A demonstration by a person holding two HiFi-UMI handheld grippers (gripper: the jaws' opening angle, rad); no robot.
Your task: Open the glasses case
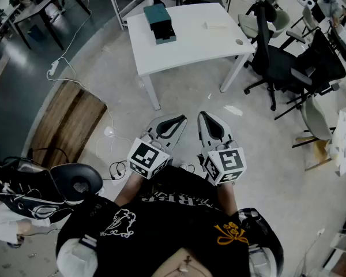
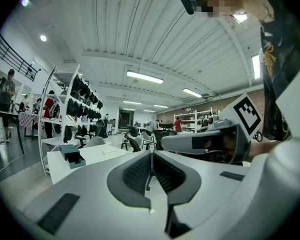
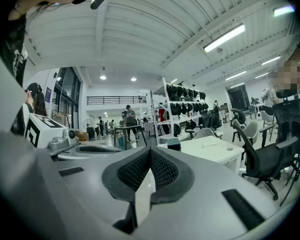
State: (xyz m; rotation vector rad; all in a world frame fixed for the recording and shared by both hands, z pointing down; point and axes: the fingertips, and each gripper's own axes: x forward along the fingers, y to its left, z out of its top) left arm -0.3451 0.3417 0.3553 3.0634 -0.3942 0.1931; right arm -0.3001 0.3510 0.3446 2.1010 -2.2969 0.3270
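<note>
A white table (image 1: 190, 48) stands a few steps ahead of me. On its far left part lies a teal box-shaped case (image 1: 160, 22), stacked on a darker piece. A flat white item (image 1: 219, 23) lies to its right. The case also shows in the left gripper view (image 2: 72, 155) and in the right gripper view (image 3: 173, 144). My left gripper (image 1: 172, 120) and right gripper (image 1: 206, 118) are held side by side near my chest, well short of the table. Both are shut with nothing between the jaws, and the pads (image 2: 140, 171) meet.
Black office chairs (image 1: 277, 62) crowd the table's right side. A wooden panel (image 1: 66, 123) lies on the floor at left, with a white cable and power strip (image 1: 53, 68) near it. A bag and shoes (image 1: 40, 186) sit at my left. Shelving (image 2: 80, 109) stands behind the table.
</note>
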